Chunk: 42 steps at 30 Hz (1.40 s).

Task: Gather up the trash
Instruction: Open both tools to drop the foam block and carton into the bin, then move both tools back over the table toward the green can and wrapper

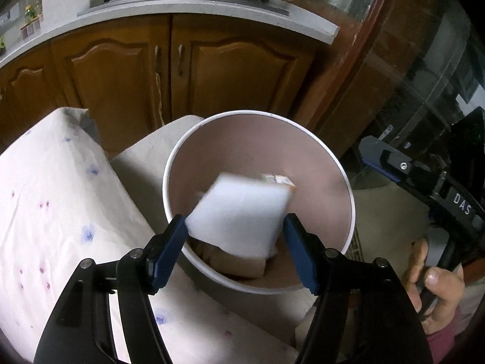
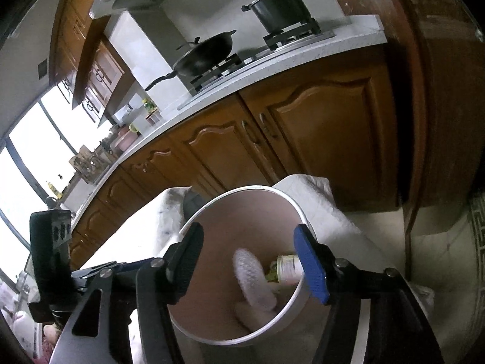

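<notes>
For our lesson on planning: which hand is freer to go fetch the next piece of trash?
Likely the right: the right fingers are empty, their white piece already down in the bin. The left fingers have a white block between them.

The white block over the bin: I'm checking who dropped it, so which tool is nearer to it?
Left. The left tool stands open with the blurred white block right between its fingertips, above the bin. The right tool is off to the side, clear of it.
</notes>
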Each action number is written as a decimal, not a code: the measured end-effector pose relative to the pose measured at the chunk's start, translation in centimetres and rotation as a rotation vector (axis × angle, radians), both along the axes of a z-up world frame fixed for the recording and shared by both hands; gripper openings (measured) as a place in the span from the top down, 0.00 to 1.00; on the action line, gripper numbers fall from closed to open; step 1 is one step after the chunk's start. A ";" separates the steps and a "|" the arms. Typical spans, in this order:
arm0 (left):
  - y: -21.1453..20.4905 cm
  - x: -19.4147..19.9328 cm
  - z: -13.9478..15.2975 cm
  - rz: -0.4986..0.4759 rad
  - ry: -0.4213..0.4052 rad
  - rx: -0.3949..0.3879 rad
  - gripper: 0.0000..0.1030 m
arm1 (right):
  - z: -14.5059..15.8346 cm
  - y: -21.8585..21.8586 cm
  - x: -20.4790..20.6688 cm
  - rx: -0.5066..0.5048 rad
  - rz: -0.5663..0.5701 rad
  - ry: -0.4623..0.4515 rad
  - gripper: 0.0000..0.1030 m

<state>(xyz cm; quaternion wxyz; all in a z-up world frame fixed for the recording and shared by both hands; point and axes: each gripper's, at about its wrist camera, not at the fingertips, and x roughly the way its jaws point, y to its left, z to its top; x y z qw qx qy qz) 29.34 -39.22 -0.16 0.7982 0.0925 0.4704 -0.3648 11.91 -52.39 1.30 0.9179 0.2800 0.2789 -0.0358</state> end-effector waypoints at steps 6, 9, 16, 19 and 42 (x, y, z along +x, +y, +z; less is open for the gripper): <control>1.1 -0.6 0.0 0.013 0.007 -0.021 0.35 | 0.1 0.2 -0.3 -0.003 -0.006 -0.003 0.35; 2.3 -1.1 0.4 0.036 -0.001 -0.042 0.35 | 0.3 0.4 -0.7 0.005 -0.008 -0.007 0.35; 7.3 -3.5 1.5 0.132 -0.028 -0.096 0.33 | 0.5 2.9 -2.2 0.016 0.014 -0.036 0.22; 10.1 -4.7 1.8 0.180 -0.043 -0.113 0.32 | 0.5 4.5 -2.7 0.027 0.040 -0.045 0.16; 29.5 -11.1 1.5 0.508 -0.071 -0.137 0.31 | -0.5 17.9 -4.0 0.031 0.265 -0.016 0.13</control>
